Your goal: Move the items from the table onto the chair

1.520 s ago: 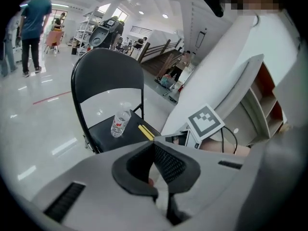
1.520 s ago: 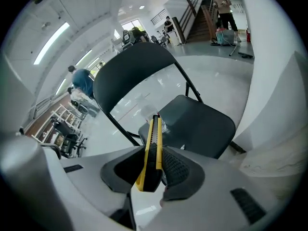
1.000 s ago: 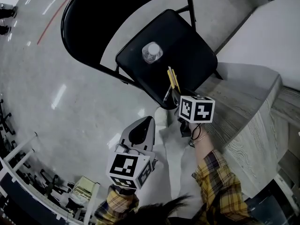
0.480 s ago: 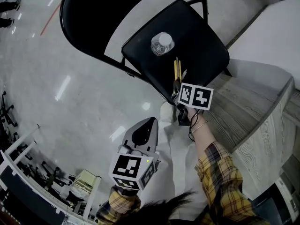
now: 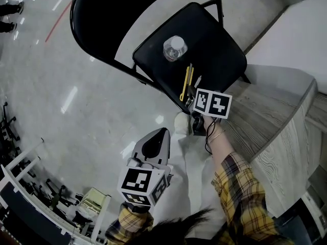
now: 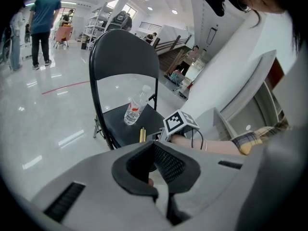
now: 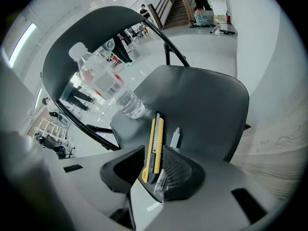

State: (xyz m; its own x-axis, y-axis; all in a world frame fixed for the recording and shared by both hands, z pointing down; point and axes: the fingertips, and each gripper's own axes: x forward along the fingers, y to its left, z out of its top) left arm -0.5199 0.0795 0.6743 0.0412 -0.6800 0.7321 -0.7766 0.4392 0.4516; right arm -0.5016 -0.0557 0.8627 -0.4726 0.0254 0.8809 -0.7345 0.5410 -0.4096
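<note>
Yellow-and-black plastic utility knife (image 7: 154, 146) and a slim clear plastic pen (image 7: 175, 137) sit side by side between the jaws of the right gripper (image 7: 153, 158). The jaws stand wide and grasp the pair by their near ends. The far ends reach out over the front of the black padded folding chair (image 5: 214, 45); whether they touch the seat cannot be told. A clear plastic water bottle (image 5: 173, 48) stands further back on the seat, well apart from them. The left gripper (image 6: 154, 148) hangs beside the chair, clenched on nothing.

The knife looks light, stiff and smooth-sided, best pinched across its flat faces near the middle. The pen looks lighter and rounder, and likely to slip or roll. Seen from the head view, the knife slants away from the pen, so this shared pinch at one end seems loose. A low, gentle release well in from the seat's edge would suit both.
</note>
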